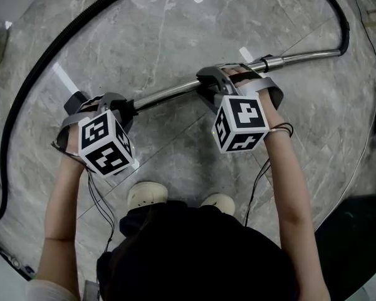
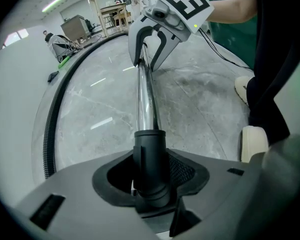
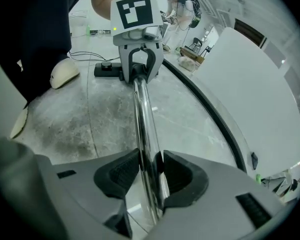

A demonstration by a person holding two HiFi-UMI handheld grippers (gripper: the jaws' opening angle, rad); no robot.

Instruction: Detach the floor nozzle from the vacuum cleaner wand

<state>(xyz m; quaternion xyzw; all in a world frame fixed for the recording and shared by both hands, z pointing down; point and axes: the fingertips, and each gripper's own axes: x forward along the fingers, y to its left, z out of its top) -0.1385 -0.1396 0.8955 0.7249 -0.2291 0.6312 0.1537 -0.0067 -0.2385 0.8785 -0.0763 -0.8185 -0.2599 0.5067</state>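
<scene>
A chrome vacuum wand point(image 1: 169, 93) lies level just above the marble floor, running from left to upper right. At its left end is the black neck point(image 2: 150, 169) of the floor nozzle point(image 1: 78, 102). My left gripper point(image 1: 116, 105) points straight down and is shut on that neck; in the left gripper view the pads point(image 2: 187, 171) press the black collar from both sides. My right gripper point(image 1: 222, 80) is shut on the chrome tube point(image 3: 142, 114) further along, with its ribbed pads point(image 3: 182, 176) against the metal. The nozzle point(image 3: 107, 70) shows behind the left gripper point(image 3: 137, 59) in the right gripper view.
The black ribbed hose point(image 1: 44, 61) arcs from the wand's far end point(image 1: 338, 49) round the left side of the floor. The person's light shoes point(image 1: 147, 196) stand just below the wand. Thin cables point(image 1: 257, 180) hang from both grippers. People and tables point(image 2: 112, 14) stand far off.
</scene>
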